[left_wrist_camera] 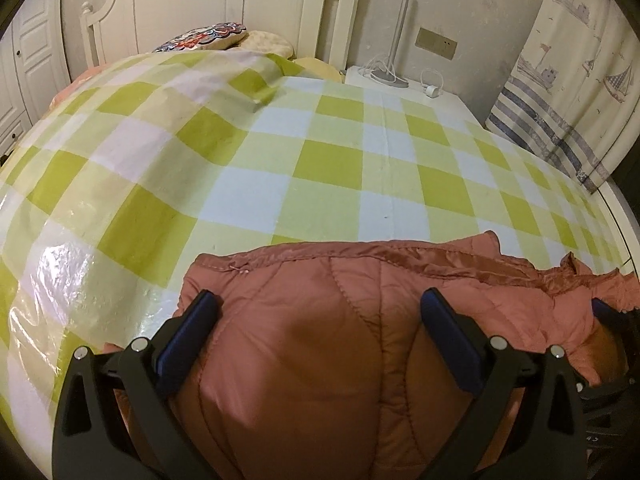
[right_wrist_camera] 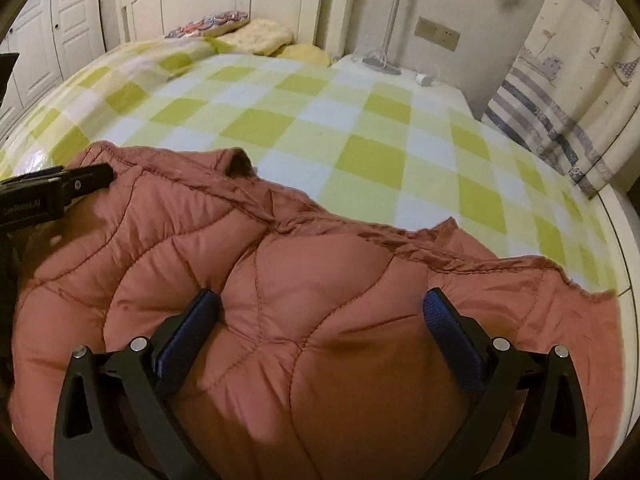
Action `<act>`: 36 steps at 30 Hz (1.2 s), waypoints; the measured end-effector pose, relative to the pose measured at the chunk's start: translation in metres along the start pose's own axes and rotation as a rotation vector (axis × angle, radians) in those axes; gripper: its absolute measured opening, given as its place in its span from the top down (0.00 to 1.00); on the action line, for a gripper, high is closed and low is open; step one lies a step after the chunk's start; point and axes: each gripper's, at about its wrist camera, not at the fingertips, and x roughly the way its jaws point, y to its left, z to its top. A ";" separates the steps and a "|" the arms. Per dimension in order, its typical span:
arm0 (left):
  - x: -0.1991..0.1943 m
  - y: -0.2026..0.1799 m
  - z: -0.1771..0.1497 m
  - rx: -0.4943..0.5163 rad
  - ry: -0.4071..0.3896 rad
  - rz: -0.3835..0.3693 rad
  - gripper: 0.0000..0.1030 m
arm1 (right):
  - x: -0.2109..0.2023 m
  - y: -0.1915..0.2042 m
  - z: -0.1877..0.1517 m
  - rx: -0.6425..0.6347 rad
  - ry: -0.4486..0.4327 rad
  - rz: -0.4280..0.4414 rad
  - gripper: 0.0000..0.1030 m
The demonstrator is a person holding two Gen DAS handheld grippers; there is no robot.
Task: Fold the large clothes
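basically rust quilted puffer jacket (right_wrist_camera: pixel 280 280) lies bunched at near edge of the bed (right_wrist_camera: pixel 360 140) on a glossy green checked cover. risk: slick puffy fabric may slip out or bunch if pinched shallow. left gripper (left_wrist_camera: pixel 320 322) and right gripper (right_wrist_camera: pixel 320 320) low over it, jaws wide, holding nothing.

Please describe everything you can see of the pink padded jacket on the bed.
The jacket is salmon-pink, quilted in curved stitched panels, with a slightly shiny, puffy fabric. It lies crumpled at the near edge of the bed, on the green-and-white checked cover. Its far edge shows a wrinkled seam. The open left gripper and the open right gripper each straddle a bulge of padding.
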 end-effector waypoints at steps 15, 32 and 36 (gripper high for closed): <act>-0.002 0.002 0.000 0.001 -0.005 -0.008 0.02 | 0.009 -0.174 -0.036 0.471 0.046 -0.062 0.05; -0.001 0.001 -0.001 0.003 -0.002 -0.005 0.02 | -0.076 -0.060 -0.026 0.157 -0.178 0.107 0.05; -0.001 0.002 -0.001 0.001 -0.002 -0.006 0.02 | -0.034 0.009 -0.038 -0.073 -0.083 0.034 0.05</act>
